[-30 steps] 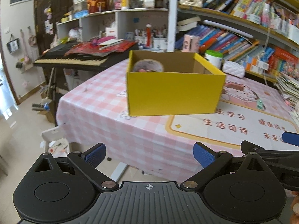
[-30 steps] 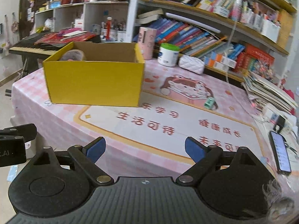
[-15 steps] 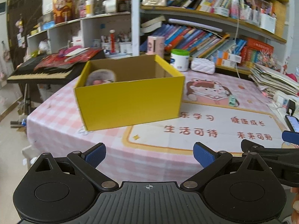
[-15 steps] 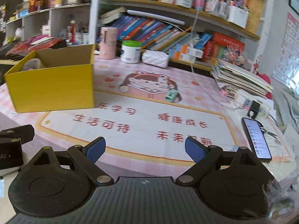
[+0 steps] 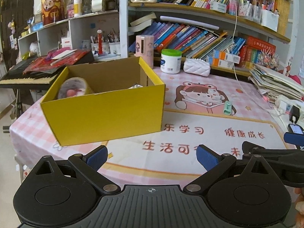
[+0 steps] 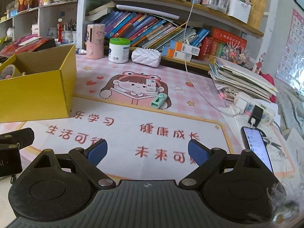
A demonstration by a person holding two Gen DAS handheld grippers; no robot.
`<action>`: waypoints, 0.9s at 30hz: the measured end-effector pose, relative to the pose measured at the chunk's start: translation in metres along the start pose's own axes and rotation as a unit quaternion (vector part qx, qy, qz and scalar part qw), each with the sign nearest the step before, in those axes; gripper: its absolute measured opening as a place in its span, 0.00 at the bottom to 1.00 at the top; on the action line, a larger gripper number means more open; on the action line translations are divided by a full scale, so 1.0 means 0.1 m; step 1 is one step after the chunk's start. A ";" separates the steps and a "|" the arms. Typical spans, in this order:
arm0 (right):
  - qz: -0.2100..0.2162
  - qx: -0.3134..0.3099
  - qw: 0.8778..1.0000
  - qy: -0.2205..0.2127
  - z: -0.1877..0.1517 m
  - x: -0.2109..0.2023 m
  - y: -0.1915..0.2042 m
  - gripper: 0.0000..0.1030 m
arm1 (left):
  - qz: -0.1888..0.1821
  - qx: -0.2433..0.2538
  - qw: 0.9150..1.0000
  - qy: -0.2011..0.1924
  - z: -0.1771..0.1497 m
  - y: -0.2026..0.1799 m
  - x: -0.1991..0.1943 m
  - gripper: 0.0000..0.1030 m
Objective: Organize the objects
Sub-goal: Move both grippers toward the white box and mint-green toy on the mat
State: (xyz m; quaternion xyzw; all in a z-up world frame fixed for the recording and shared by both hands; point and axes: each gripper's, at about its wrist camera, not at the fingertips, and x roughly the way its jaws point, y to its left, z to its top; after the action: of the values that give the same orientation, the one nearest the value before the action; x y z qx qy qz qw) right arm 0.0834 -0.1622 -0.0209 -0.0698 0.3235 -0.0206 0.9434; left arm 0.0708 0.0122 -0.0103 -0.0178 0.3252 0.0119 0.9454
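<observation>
**Two small things left on the mat, both grippers wide and empty**

On the left of the table sits a yellow box [image 5: 106, 112] made of card, open at the top. Its walls are flat and stiff, brown inside. A tape roll [image 5: 73, 88] leans in its left corner, and something small and white lies deeper in; I cannot tell what it is. The box looks light, so a hard bump could push it along the cloth.

Low in the left view, the left gripper [image 5: 152, 156] has its blue pads spread wide with nothing between them. It hangs over the near edge of the mat [image 6: 133, 133], a smooth, flat sheet with a cartoon girl and big red words.

Further right, two things wait on the girl's picture. A white block [image 6: 151, 85] rests on her face; it looks like a small hard box with flat sides. Just below it lies a green case [image 6: 159, 100], small, rounded and plastic, tipped at a slant. Both look light and hard, maybe a bit slippery. I think it is best to pinch each across its narrow sides, near the middle, so it does not spin or pop out.

The right gripper [image 6: 147, 152] is spread wide and empty too, well apart from both things.

At the far right lie a phone [image 6: 256, 146] and a stack of papers [image 6: 245, 79].
</observation>
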 end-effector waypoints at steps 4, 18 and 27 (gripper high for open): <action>0.008 -0.012 1.000 0.002 0.12 0.18 -0.09 0.89 | 0.003 -0.009 1.000 0.003 0.09 -0.11 0.14 0.98; 0.020 -0.024 1.000 0.004 0.48 0.77 -0.53 0.89 | 0.003 -0.018 1.000 0.007 0.38 -0.58 0.61 0.98; 0.048 -0.015 0.999 0.001 0.64 1.04 -0.75 0.87 | 0.014 -0.010 1.000 0.004 0.52 -0.83 0.77 0.96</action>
State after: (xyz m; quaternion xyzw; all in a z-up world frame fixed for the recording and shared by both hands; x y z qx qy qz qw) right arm 0.2054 -0.2376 -0.0236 -0.0685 0.3277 0.0294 0.9418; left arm 0.1658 -0.0680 -0.0146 -0.0230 0.3288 0.0279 0.9437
